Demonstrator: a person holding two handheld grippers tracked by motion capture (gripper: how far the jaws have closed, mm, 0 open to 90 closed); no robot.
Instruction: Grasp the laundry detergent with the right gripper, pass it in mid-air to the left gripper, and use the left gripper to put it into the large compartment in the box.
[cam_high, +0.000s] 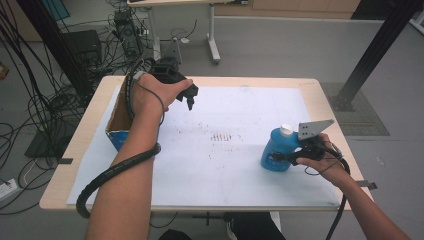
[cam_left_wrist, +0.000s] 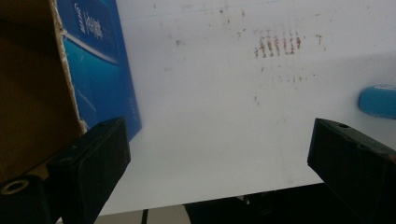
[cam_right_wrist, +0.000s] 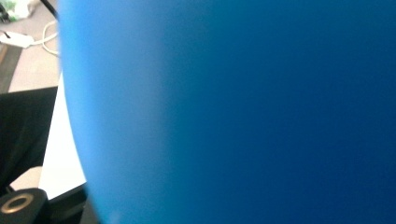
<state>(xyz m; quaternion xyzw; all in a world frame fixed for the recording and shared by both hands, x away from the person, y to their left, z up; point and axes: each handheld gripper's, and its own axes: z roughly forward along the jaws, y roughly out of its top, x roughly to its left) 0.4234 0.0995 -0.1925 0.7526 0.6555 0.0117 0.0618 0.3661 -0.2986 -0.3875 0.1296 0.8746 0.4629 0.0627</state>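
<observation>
Gripping the blue bottle (cam_high: 276, 150), right tool (cam_high: 287, 156) nears the table edge (cam_high: 350, 165).

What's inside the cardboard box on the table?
The box stands open at the top, and its brown inner wall shows. Nothing shows inside, but the person's left arm covers much of the opening, so its bottom stays hidden. The left gripper hangs open beside it.

Open jaws above white sheet (cam_left_wrist: 210, 130), beside box (cam_left_wrist: 93, 60)

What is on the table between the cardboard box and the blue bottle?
Nothing stands between the cardboard box and the blue bottle: just the white sheet, marked with small dark specks. The high view shows it.
</observation>
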